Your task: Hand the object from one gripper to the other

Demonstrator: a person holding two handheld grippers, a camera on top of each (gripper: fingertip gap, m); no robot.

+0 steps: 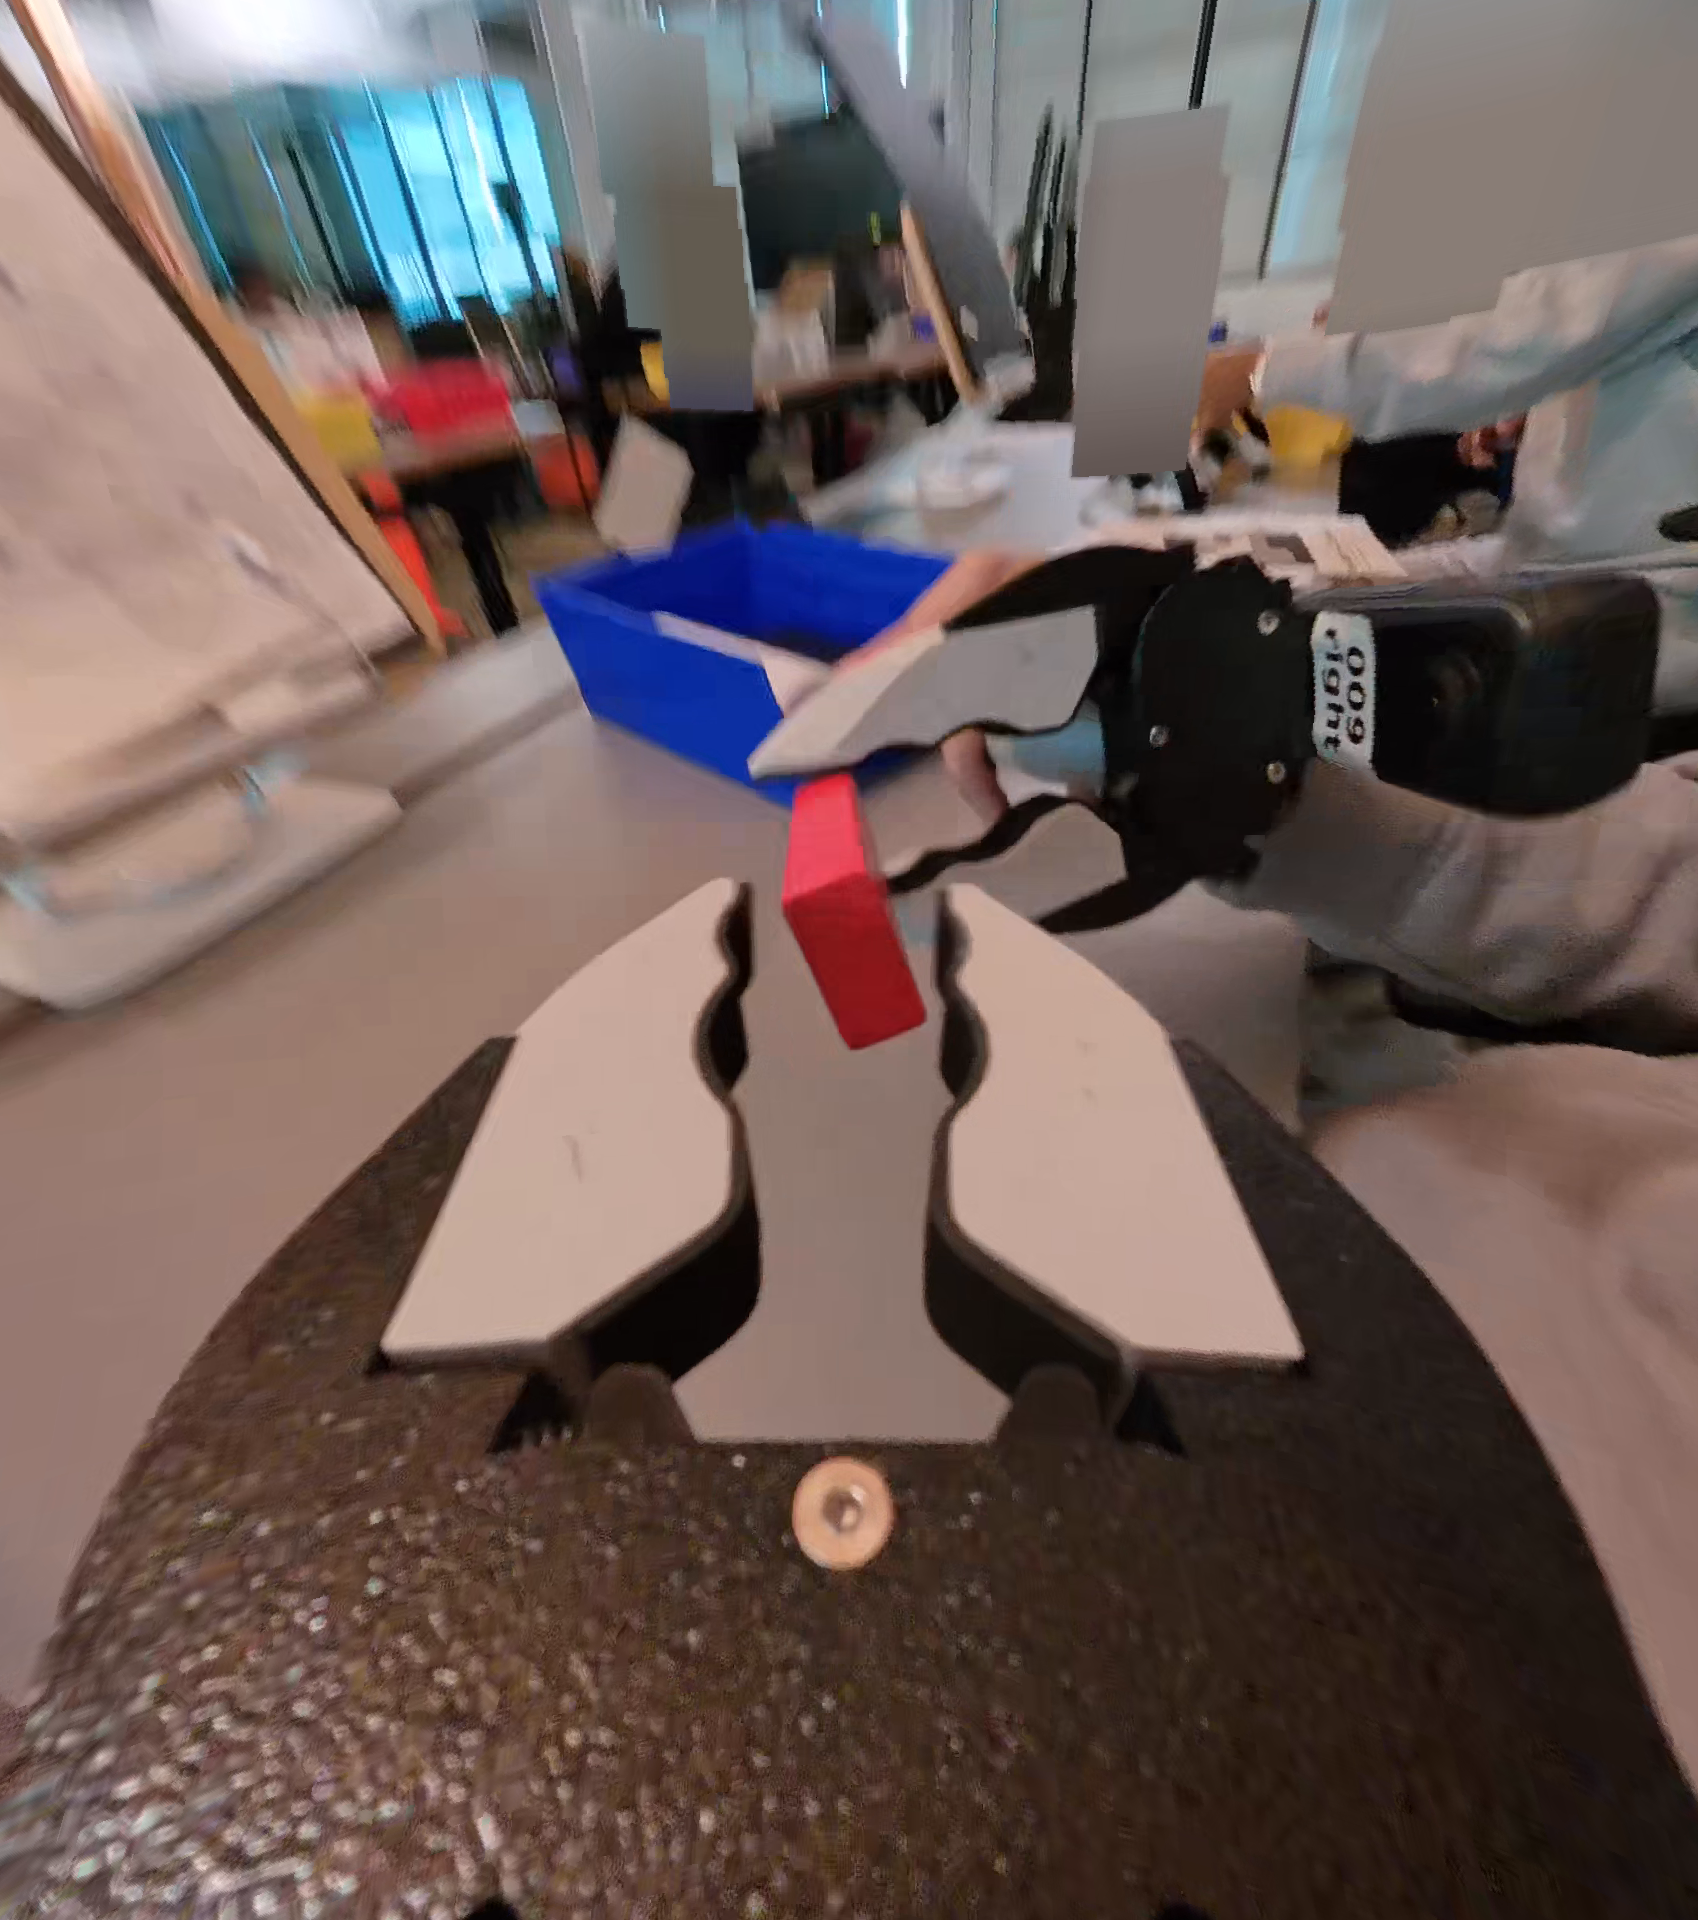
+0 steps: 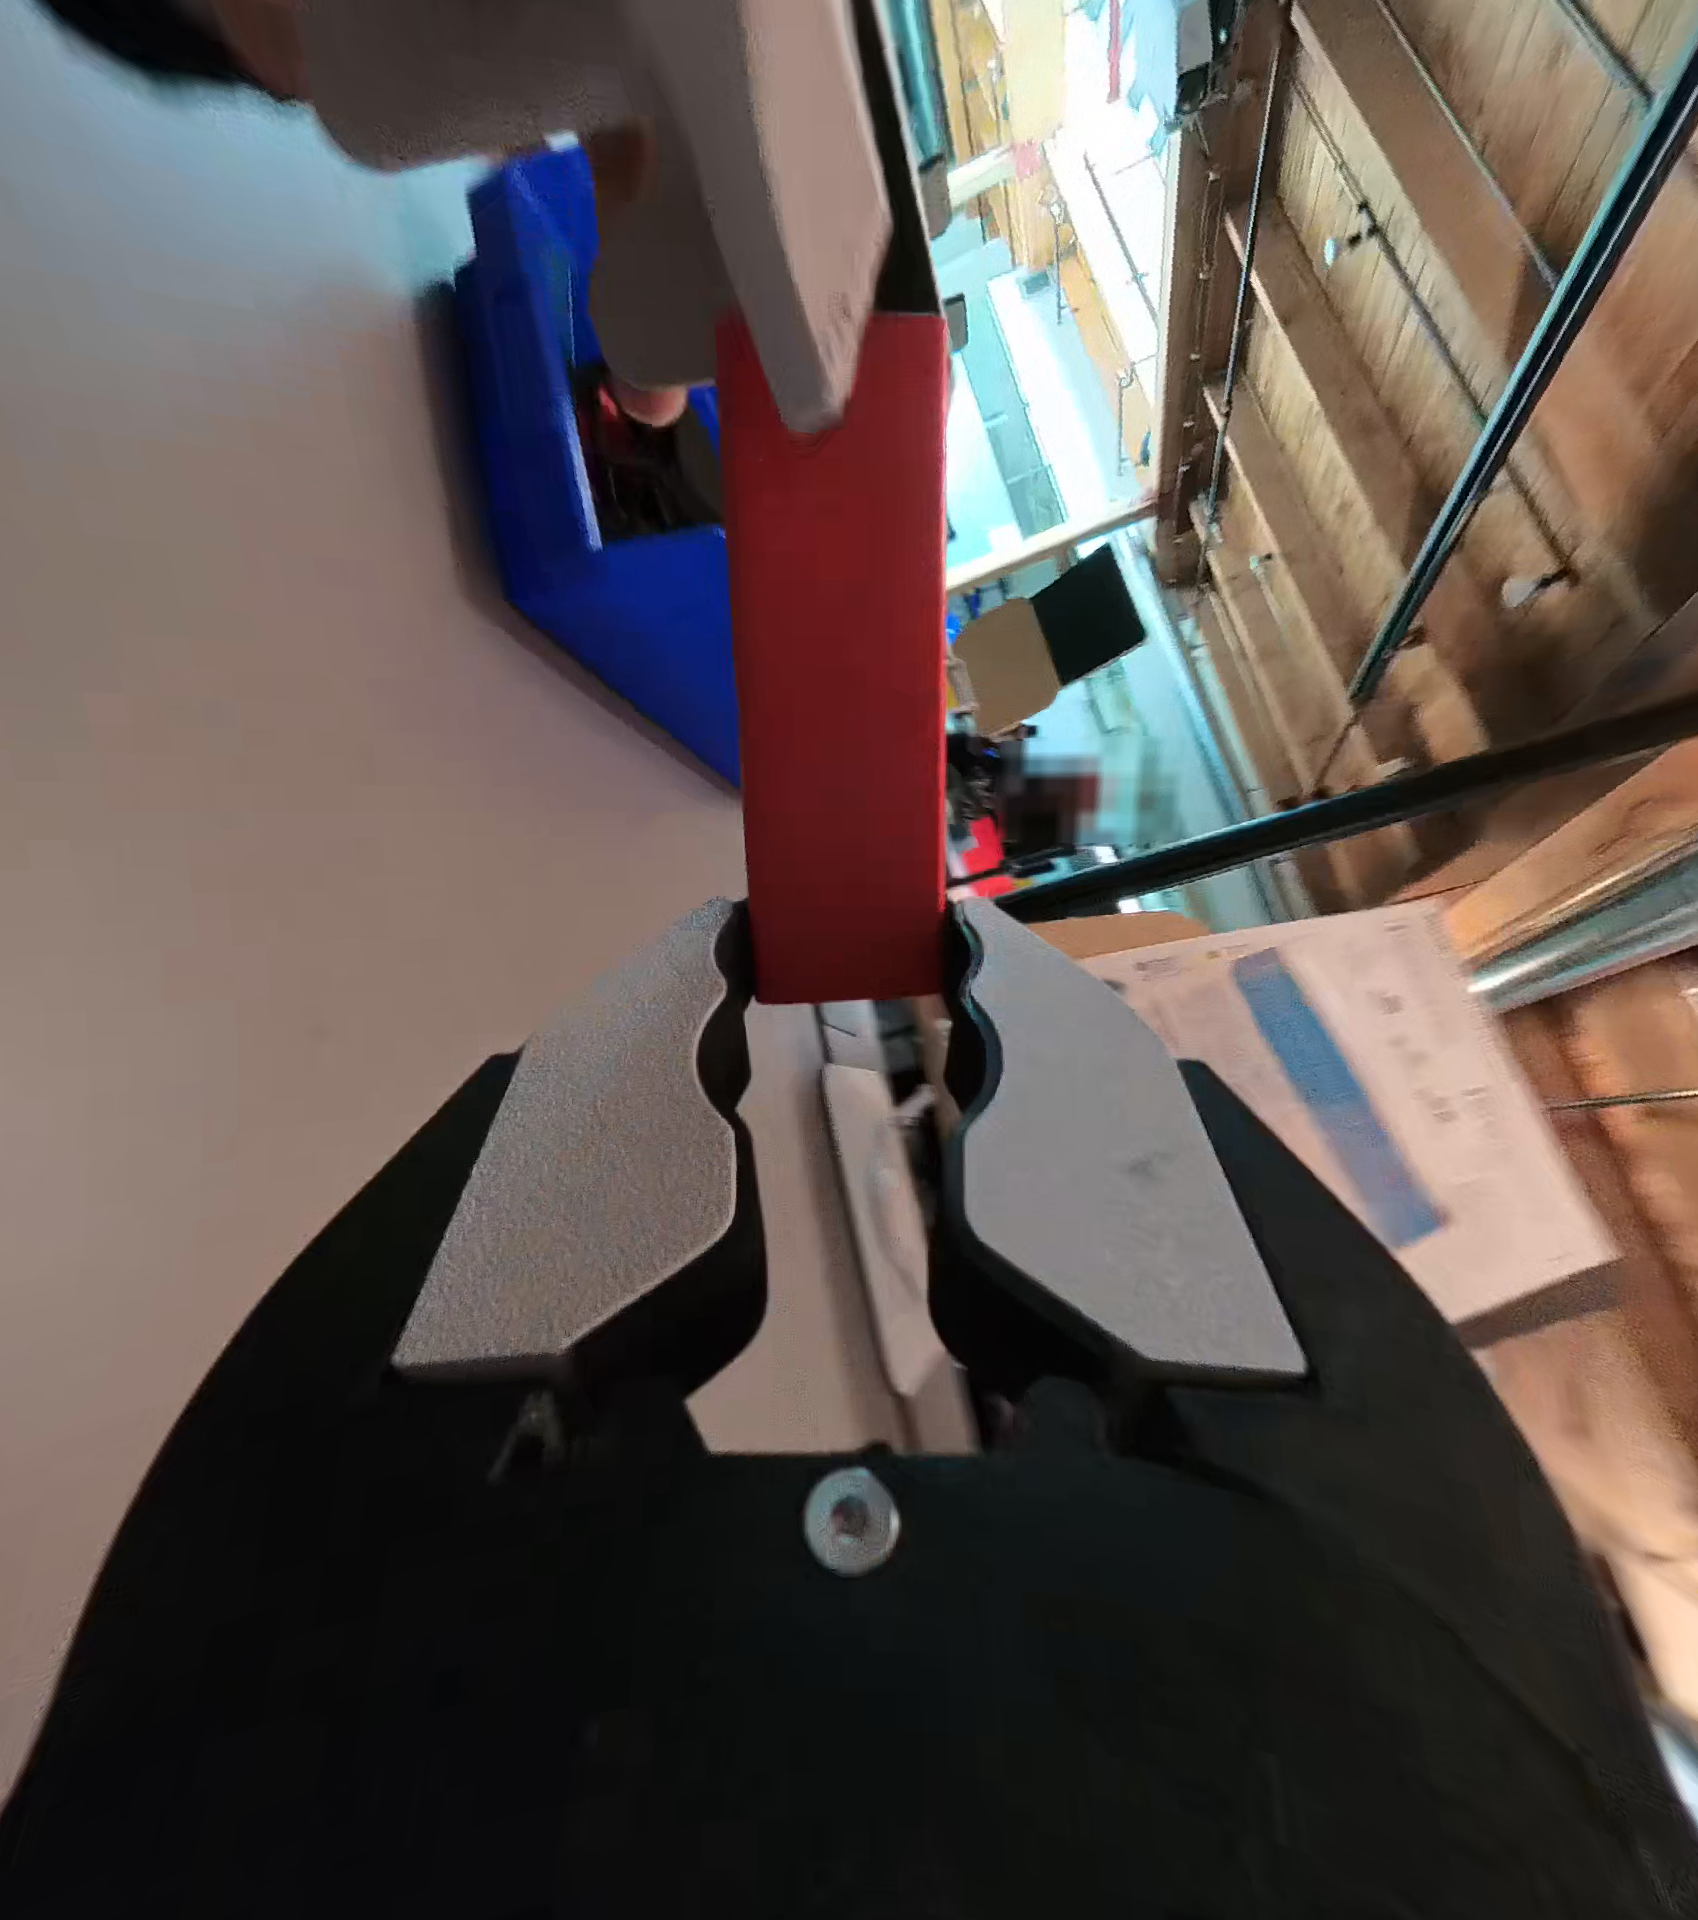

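Note:
A red rectangular block (image 1: 855,966) hangs tilted in the air above the grey table (image 1: 201,1143). My right gripper (image 1: 824,821) comes in from the right and is shut on the block's far upper end. In the right wrist view the right gripper (image 2: 850,935) clamps the near end of the block (image 2: 834,675) between both fingertips. My left gripper (image 1: 840,914) is open, and the block's lower end sits between its fingertips with a gap on each side. One of its grey fingers (image 2: 772,208) overlaps the block's far end in the right wrist view.
A blue bin (image 1: 679,644) stands on the table behind the grippers and also shows in the right wrist view (image 2: 616,623). A white board (image 1: 97,468) leans at the left. A person's grey sleeve (image 1: 1551,883) reaches in from the right.

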